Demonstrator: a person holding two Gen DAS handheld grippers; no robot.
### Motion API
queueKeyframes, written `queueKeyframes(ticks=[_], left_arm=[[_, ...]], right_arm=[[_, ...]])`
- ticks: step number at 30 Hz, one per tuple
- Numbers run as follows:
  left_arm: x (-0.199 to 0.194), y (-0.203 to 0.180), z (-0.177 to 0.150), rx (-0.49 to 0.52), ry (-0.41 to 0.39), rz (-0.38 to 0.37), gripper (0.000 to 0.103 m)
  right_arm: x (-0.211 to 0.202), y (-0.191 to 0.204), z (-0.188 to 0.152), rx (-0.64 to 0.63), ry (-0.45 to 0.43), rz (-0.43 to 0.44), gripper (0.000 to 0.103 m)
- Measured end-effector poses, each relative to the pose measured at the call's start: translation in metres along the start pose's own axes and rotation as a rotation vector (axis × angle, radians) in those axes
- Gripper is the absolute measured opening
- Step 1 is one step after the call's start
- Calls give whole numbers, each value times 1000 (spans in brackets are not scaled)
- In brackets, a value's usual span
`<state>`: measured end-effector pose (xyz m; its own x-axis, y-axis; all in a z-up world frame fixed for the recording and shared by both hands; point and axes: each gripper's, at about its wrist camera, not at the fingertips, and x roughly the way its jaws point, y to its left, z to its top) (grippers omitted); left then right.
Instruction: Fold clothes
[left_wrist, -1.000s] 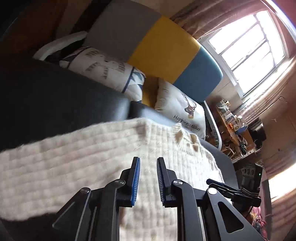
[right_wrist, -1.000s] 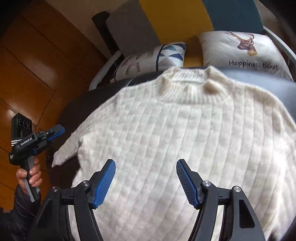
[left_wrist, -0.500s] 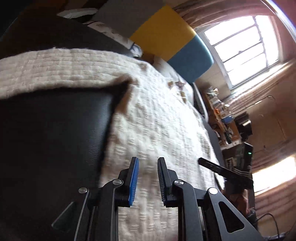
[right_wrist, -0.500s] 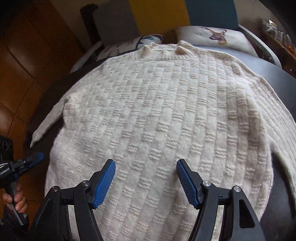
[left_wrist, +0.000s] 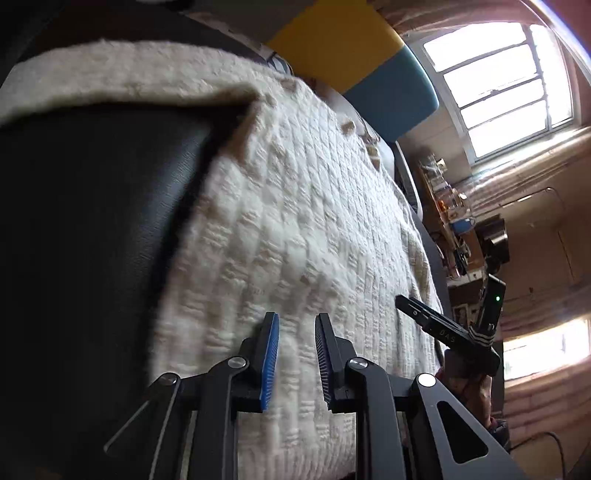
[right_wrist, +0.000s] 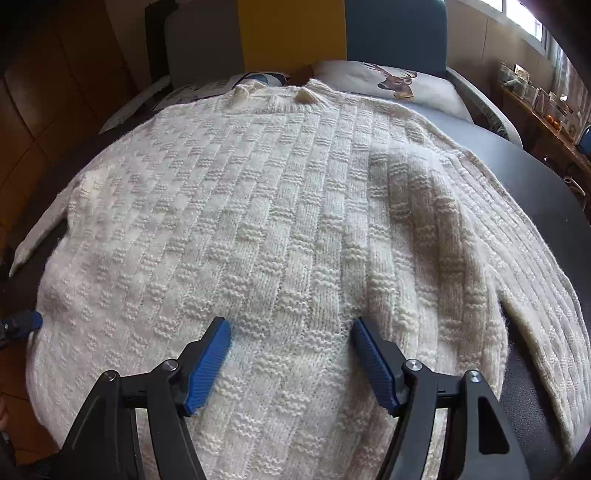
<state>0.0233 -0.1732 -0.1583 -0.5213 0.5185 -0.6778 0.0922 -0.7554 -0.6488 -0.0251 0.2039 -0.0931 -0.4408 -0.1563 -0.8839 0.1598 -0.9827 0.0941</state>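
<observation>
1. The sweater (right_wrist: 280, 229) lies spread flat over most of the black seat (right_wrist: 539, 192), so the room above it is open.
2. Bare seat shows at the right, beyond the sleeve (right_wrist: 546, 295), and at the left under the other sleeve (left_wrist: 110, 77).
3. Pillows (right_wrist: 399, 85) and the backrest (right_wrist: 288, 33) close off the far edge behind the collar.
4. A cluttered shelf (right_wrist: 546, 107) stands to the right, apart from the seat.
5. The right gripper (right_wrist: 291, 354) hangs over the hem, jaws wide; the left gripper (left_wrist: 295, 354), jaws narrow, is near the sweater's left edge.
</observation>
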Motion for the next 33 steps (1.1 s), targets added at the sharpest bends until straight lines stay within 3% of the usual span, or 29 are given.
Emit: queueKeyframes(ticks=[3, 5, 8, 11, 13, 16, 22, 23, 25, 26, 29, 33], left_arm=[[-63, 53, 25, -136, -156, 73, 27], [-105, 96, 44, -214, -269, 220, 33], [-154, 165, 66, -356, -351, 354, 40], [-178, 222, 85, -470, -390, 406, 42], [-180, 240, 99, -469, -390, 441, 46], [-166, 255, 121, -458, -329, 474, 55], [-135, 240, 148, -284, -270, 574, 77], [-127, 234, 149, -232, -248, 612, 77], [-112, 218, 149, -101, -215, 703, 42], [-110, 214, 149, -81, -211, 688, 16], [-130, 208, 156, -138, -303, 602, 12], [-169, 199, 182, -160, -444, 585, 12]], right_arm=[[-8, 6, -2, 36, -14, 36, 71], [-12, 17, 0, 46, -24, 54, 71], [-19, 44, 7, 4, -50, 95, 72], [-19, 74, 12, -65, -44, 118, 72], [-15, 95, 15, -114, -29, 142, 72], [-4, 125, 18, -196, 4, 152, 72], [9, 160, 41, -235, 24, 187, 72], [11, 165, 45, -239, 27, 193, 72], [15, 172, 55, -234, 25, 200, 72], [17, 173, 61, -227, 22, 201, 72], [24, 175, 79, -218, 2, 192, 72], [43, 172, 98, -220, -4, 146, 71]])
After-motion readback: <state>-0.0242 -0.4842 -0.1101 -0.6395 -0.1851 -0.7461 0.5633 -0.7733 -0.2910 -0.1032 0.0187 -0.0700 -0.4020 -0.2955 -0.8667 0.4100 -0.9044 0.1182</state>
